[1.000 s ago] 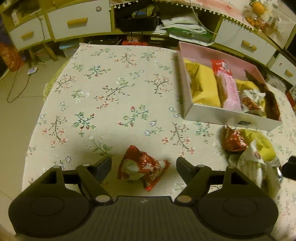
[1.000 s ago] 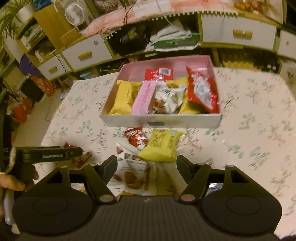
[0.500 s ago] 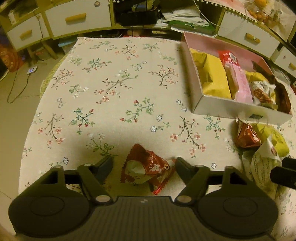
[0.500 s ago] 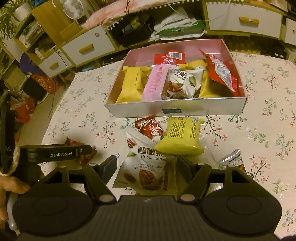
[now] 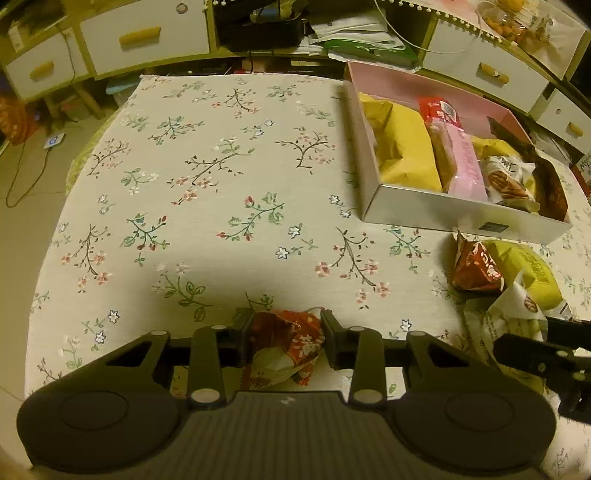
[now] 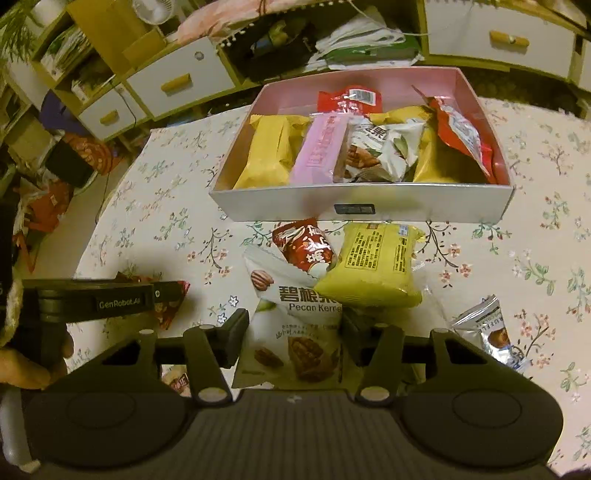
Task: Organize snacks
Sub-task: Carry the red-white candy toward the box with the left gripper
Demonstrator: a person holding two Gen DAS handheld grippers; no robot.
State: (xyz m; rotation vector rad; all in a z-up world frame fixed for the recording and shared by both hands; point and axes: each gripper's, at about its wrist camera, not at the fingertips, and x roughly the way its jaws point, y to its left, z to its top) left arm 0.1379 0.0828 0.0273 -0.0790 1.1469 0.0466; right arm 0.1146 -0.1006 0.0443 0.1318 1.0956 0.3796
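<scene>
My left gripper (image 5: 284, 332) is shut on a small red snack packet (image 5: 286, 349) on the floral tablecloth. My right gripper (image 6: 293, 328) has closed onto a white pecan kernel bag (image 6: 295, 332), its fingers pressing both sides. A red packet (image 6: 306, 247) and a yellow packet (image 6: 376, 266) lie on that bag's far end. The pink box (image 6: 362, 210) behind holds several snacks; it also shows in the left wrist view (image 5: 461, 214). The left gripper shows at the left of the right wrist view (image 6: 110, 299).
A silver packet (image 6: 491, 332) lies right of my right gripper. White drawers with yellow handles (image 5: 140, 33) and cluttered shelves stand beyond the table. The table edge drops to the floor at the left (image 5: 55, 206).
Both grippers closed: the left on the red packet, the right on the pecan bag. Both moved forward toward the snacks.
</scene>
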